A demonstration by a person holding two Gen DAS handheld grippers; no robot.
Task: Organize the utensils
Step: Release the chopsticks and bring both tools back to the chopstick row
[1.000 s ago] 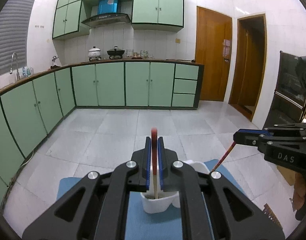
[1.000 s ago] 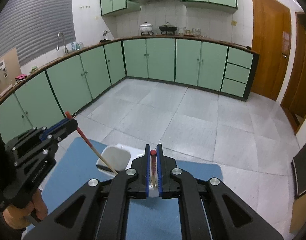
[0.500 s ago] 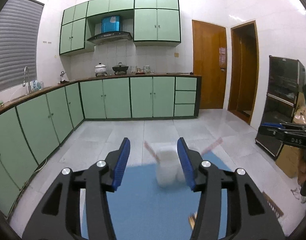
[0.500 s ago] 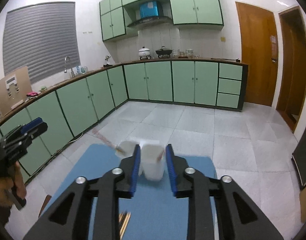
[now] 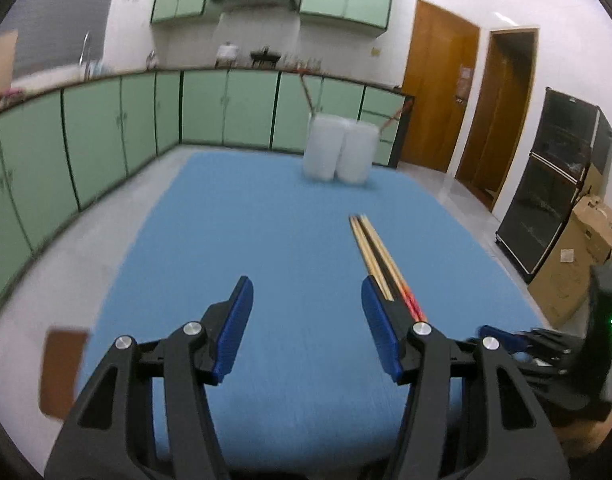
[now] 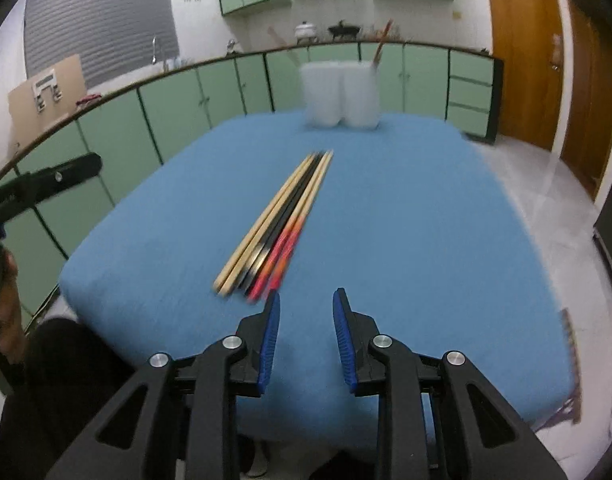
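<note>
A bundle of several chopsticks (image 6: 282,220), pale wood, black and red-ended, lies lengthwise on the blue table cloth (image 6: 406,220). My right gripper (image 6: 306,296) hovers open just behind their near ends, with nothing between its blue pads. In the left wrist view the chopsticks (image 5: 372,248) run past the right finger of my left gripper (image 5: 306,284), whose jaws are opening and hold nothing. Two white cups (image 5: 338,152) stand side by side at the far edge, each with one red-tipped chopstick (image 6: 380,42) leaning in it. The right gripper (image 5: 506,340) shows low at the right.
The cloth-covered table ends just beyond the cups (image 6: 340,96). Green floor cabinets (image 5: 106,140) curve along the left and back. A black appliance (image 5: 558,192) and a cardboard box (image 5: 578,264) stand to the right. The left gripper (image 6: 58,176) appears at the left edge.
Both grippers let go of a red-tipped chopstick in the cups, opened and pulled back low over the table. The cups are now far off and the chopstick bundle lies close in front.
</note>
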